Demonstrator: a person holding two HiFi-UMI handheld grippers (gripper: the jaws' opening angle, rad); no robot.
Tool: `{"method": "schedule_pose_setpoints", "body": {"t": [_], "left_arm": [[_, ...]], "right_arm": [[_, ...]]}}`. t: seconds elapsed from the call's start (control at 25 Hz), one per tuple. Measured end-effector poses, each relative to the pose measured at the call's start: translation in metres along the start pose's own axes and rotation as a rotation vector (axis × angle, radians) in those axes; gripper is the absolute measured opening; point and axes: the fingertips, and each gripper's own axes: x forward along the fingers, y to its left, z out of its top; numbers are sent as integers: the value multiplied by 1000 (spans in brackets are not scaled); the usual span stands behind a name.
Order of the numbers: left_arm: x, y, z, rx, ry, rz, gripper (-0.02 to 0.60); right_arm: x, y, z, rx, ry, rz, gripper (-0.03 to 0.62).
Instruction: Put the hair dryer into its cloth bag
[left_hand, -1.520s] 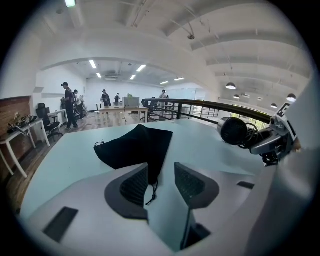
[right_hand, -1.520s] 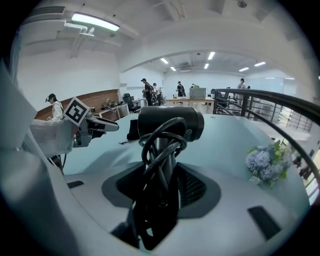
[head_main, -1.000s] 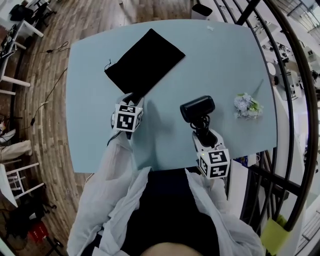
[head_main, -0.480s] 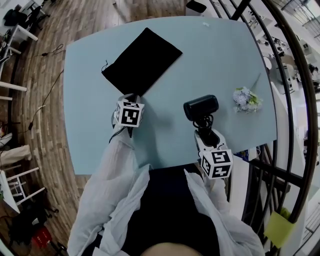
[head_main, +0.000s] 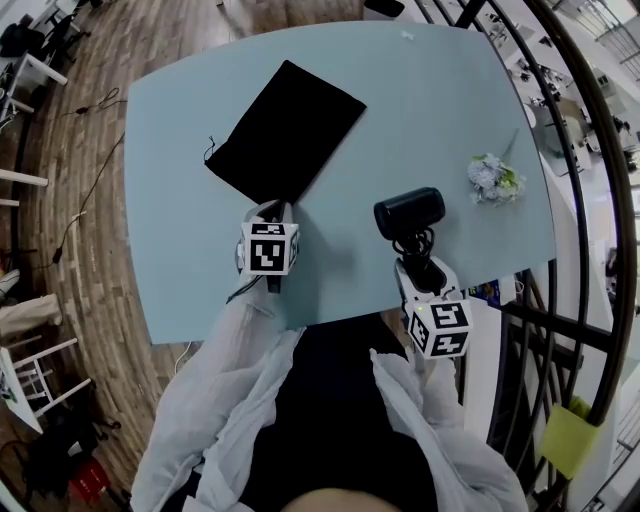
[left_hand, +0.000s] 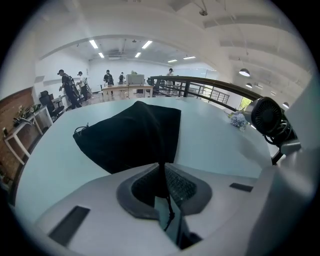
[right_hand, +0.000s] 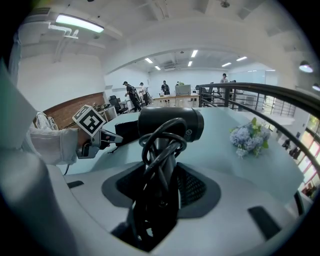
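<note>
On the pale blue worktop (head_main: 450, 110) the black cloth bag (head_main: 285, 135) lies slanting far-left, its near corner pinched in the left hand-held gripper (head_main: 272, 210), whose jaws have just been closing, while the hair dryer (head_main: 410, 213) stands well right, handle clamped in the right hand-held gripper (head_main: 418, 265).

Loose, white, slightly sheer sleeves (head_main: 225, 385) are worn over a dark top (head_main: 330, 400) in the lower half of the head view. Each light grey gripper is topped by a white cube (head_main: 268, 248) printed with black square markers: the left gripper (head_main: 272, 210) at centre left, the right gripper (head_main: 420, 265) at lower right. The jaws are lined with dark textured pads (left_hand: 182, 187).
</note>
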Motion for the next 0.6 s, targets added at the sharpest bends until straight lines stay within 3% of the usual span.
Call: {"method": "schedule_pose_setpoints", "body": {"t": [0.6], "left_arm": [[-23,-147,-47,-116,1,-110,44]], "right_arm": [[-36,-49,-43,-18,-7,72,204]]}}
